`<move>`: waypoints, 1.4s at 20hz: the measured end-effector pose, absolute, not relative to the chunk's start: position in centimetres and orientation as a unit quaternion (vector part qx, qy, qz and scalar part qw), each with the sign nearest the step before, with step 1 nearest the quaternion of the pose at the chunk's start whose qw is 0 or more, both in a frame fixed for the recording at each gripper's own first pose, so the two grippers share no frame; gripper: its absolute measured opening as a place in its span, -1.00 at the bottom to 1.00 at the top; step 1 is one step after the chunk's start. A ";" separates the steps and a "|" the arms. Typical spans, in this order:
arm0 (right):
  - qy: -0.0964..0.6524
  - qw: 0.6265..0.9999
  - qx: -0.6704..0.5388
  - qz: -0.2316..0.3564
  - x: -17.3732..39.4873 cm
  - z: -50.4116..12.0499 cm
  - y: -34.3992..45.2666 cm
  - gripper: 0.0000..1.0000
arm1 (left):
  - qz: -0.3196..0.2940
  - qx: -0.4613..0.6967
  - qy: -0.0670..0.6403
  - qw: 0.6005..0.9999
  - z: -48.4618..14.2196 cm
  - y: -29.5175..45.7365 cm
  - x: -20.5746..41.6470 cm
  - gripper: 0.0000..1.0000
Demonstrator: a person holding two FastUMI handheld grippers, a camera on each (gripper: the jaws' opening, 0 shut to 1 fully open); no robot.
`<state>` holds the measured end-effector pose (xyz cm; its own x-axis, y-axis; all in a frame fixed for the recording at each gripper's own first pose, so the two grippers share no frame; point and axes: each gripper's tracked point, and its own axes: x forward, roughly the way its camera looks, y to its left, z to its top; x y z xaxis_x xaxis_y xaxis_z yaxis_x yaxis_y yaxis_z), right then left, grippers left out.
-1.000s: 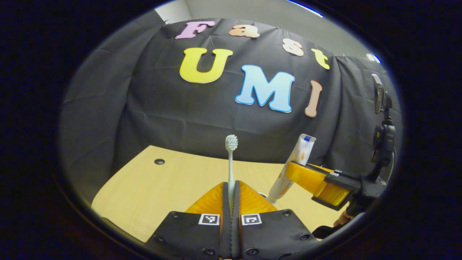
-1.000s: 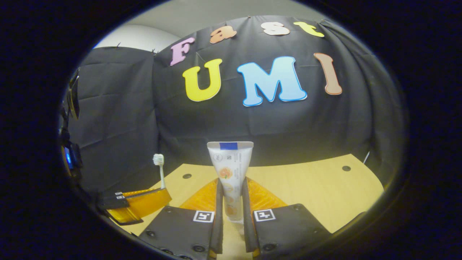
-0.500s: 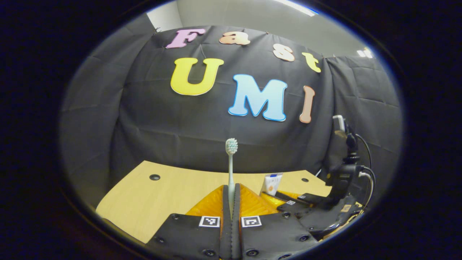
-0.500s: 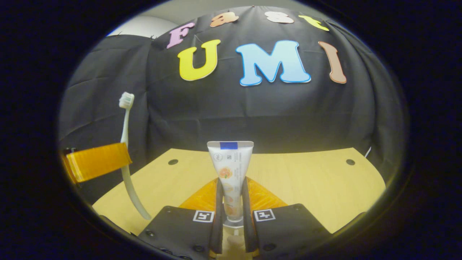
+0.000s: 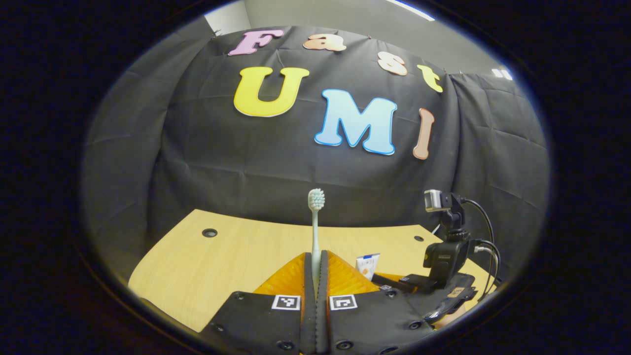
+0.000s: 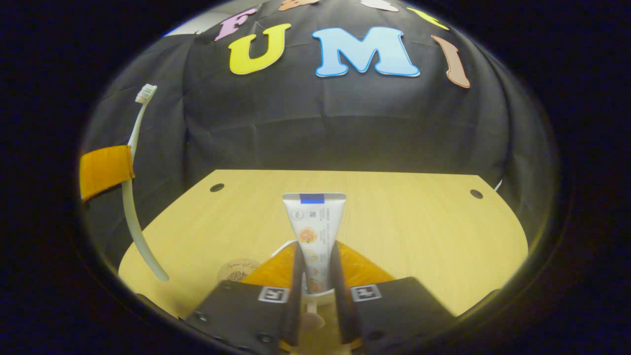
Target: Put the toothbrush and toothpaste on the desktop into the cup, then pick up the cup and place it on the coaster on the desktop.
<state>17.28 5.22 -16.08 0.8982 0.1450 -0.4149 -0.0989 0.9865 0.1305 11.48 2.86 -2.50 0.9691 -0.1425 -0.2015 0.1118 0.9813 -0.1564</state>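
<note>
Toothpaste (image 6: 315,231) sits lower than half a second ago: in the right gripper view the right tool (image 6: 315,291) has tipped downward, so more of the pale wood-grain worktop (image 6: 419,236) shows, along with a round coaster (image 6: 237,270) with a dark print just left of its fingers and a white curved rim, perhaps the cup (image 6: 283,245), behind them. Both fingers press the flat white tube, which stands upright, crimped end up with a blue band; an orange fruit picture and small print are too fine to read. In the left gripper view the left tool (image 5: 315,276) is closed on the toothbrush (image 5: 315,217), a slim pale handle, bristle head upward, much as before. Farther right there, the right tool's body now lies lower, near the worktop. In the right gripper view the toothbrush hangs at far left, higher in the frame than earlier, its curved handle clear of the worktop.
</note>
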 end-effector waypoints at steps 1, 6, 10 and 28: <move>0.213 0.974 0.038 0.062 17.2 -15.7 5.2 -0.21 | -0.065 -0.073 0.110 0.989 -2.6 2.8 11.5 -0.86; 0.199 0.977 0.030 0.062 16.6 -14.2 5.1 -0.15 | -0.070 -0.076 0.118 0.988 -3.1 2.3 12.1 -0.86; 0.193 0.978 0.045 0.057 15.6 -12.4 4.1 0.29 | -0.084 -0.072 0.113 0.987 -2.7 1.2 12.6 -0.86; 0.151 0.981 0.101 -0.065 7.4 -8.1 -6.8 0.93 | -0.176 -0.142 0.046 0.973 -5.0 -5.9 18.4 -0.88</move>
